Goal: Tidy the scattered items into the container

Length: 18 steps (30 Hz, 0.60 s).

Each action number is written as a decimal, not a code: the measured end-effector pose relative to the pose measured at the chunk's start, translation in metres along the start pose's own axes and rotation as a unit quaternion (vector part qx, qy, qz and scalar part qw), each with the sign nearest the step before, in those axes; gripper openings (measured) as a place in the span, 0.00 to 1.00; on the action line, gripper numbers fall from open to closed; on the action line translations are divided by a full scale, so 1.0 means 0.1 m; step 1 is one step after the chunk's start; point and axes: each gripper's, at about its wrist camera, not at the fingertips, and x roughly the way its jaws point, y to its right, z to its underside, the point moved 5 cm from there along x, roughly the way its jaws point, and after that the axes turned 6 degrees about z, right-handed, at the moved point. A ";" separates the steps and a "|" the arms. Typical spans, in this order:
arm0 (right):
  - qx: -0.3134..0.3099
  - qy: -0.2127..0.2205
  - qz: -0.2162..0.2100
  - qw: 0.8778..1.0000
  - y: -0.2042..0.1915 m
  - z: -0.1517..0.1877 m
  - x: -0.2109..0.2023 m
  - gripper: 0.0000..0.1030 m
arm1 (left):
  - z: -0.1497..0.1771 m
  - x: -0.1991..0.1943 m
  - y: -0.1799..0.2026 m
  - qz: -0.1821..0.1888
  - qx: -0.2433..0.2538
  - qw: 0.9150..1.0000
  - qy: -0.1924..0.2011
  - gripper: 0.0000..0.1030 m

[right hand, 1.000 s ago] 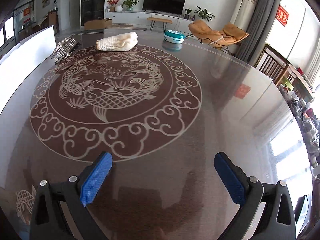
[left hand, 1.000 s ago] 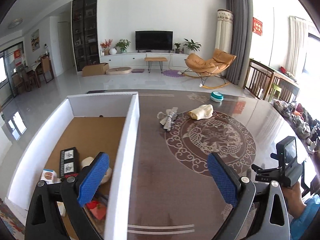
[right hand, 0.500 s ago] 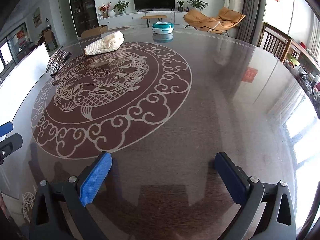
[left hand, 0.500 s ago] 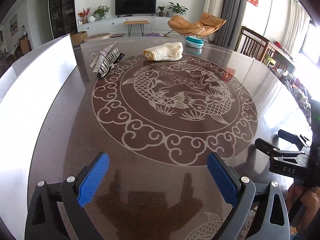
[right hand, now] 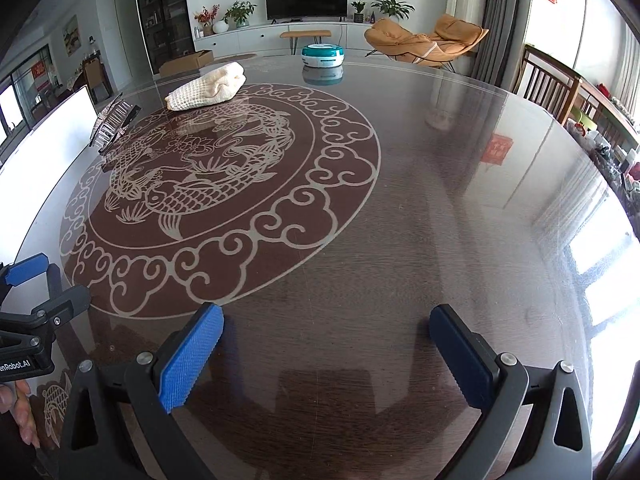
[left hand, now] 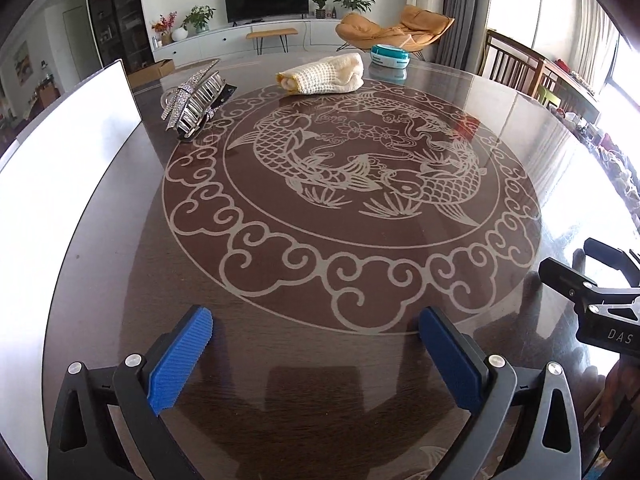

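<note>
Both grippers, left [left hand: 314, 354] and right [right hand: 326, 354], hung wide and empty; sparkly silver hair clip [left hand: 196, 100] lay far ahead-left, awaiting pickup.

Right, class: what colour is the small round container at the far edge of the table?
Teal with a white band, the round container shows best in the right wrist view.

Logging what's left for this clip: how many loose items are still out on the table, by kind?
Rhinestone hair claw clip: 1
Cream knitted cloth, rolled: 1
Teal and white round case: 1
Total: 3
</note>
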 end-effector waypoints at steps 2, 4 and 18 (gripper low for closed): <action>0.000 0.000 0.000 1.000 0.00 0.00 0.00 1.00 | 0.00 -0.01 0.00 0.000 0.001 1.000 0.000 1.00; 0.000 0.000 0.000 1.000 0.00 0.00 0.00 1.00 | 0.00 -0.01 0.01 0.000 0.001 1.000 0.000 1.00; 0.000 0.000 0.000 1.000 0.00 0.00 0.00 1.00 | -0.01 -0.01 0.01 0.000 0.000 1.000 0.000 1.00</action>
